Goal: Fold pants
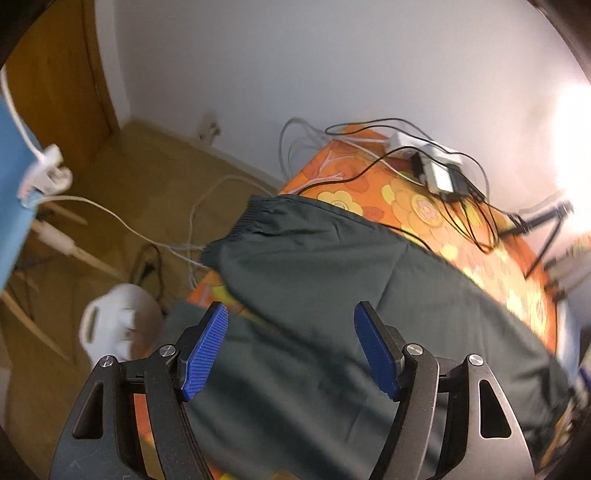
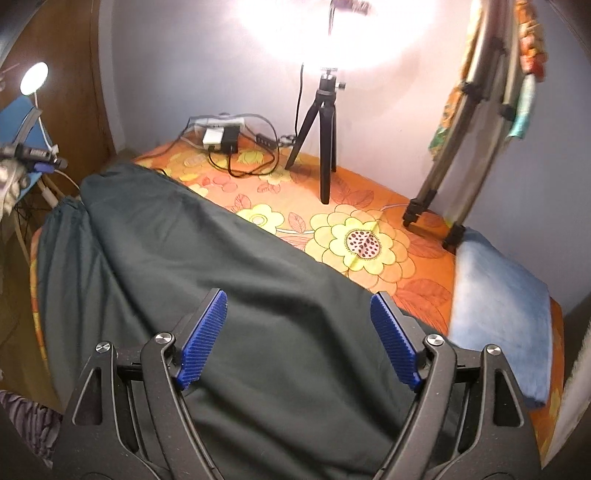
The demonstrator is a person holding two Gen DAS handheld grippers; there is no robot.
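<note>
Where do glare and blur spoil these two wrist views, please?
Right wrist view: a lamp above the small black tripod washes out the top centre. Left wrist view: the same kind of glare burns out the right edge, and the white object on the floor is smeared; the dark pants stay readable in both.

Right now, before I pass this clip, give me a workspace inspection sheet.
Surface: orange floral cloth, part covered.
Job's things: dark green pants spread flat, elastic waistband at the edge.
Clutter: folded blue towel, black tripod, silver tripod legs.
Grippers: left gripper and right gripper open above the pants, holding nothing.
Cables: black leads around a power strip.
Surroundings: pale wall, bright lamp glare.
</note>
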